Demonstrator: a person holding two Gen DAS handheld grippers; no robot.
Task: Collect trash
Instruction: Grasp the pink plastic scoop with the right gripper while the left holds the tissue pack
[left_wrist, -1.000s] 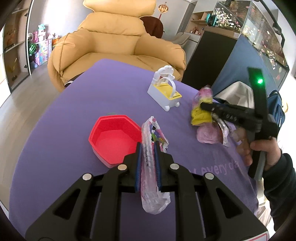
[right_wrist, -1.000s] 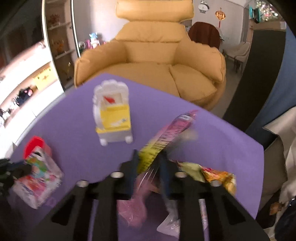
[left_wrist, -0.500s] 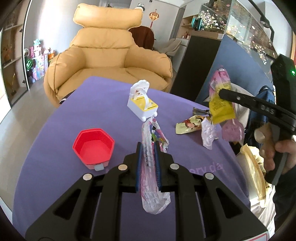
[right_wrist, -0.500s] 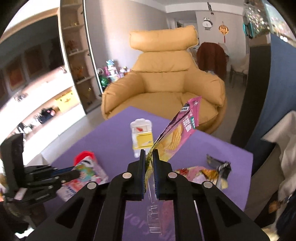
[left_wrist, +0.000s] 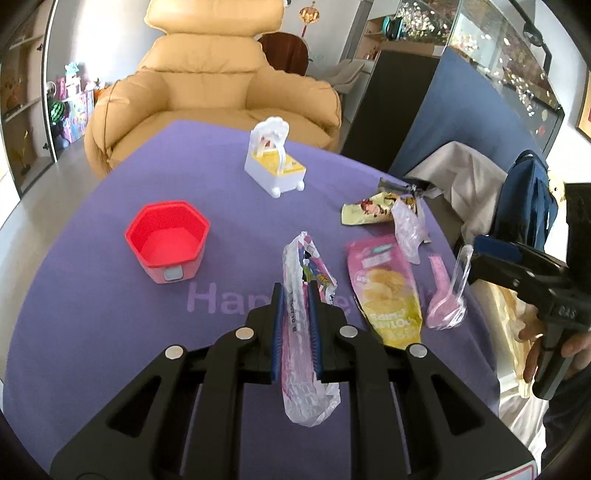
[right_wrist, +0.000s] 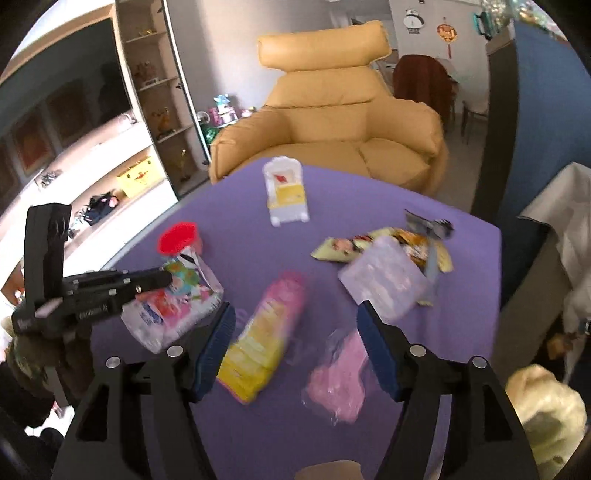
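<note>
A crinkled clear plastic wrapper with pink and colourful print (left_wrist: 295, 343) is pinched between the blue pads of the left gripper (left_wrist: 296, 328), whose jaws stand nearly together on it; the wrapper hangs above the purple tablecloth (left_wrist: 110, 295). In the right wrist view the same gripper (right_wrist: 162, 280) holds the wrapper (right_wrist: 173, 314) at the left edge of the table.

The right gripper (right_wrist: 295, 343) has its jaws opening wide, and nothing is pressed between its pads. Below and between them, blurred, are a pink-and-yellow chip bag (right_wrist: 266, 339) and a pink plastic spoon in a clear sleeve (right_wrist: 340, 376). In the left wrist view the chip bag (left_wrist: 388, 291) lies flat on the cloth, with the spoon (left_wrist: 443, 295) just beside it on the right and a clear plastic fork (left_wrist: 463, 273) at the right gripper's tip (left_wrist: 491, 251).

Farther back lie a yellow printed snack wrapper (left_wrist: 369, 212) and a crumpled clear bag (left_wrist: 410, 229), touching each other. A red hexagonal plastic bin (left_wrist: 168, 240) sits to the left, well apart from the litter, and a white-and-yellow toy cradle (left_wrist: 275, 166) stands near the far edge. Behind the table is a tan leather armchair (left_wrist: 207, 81).
</note>
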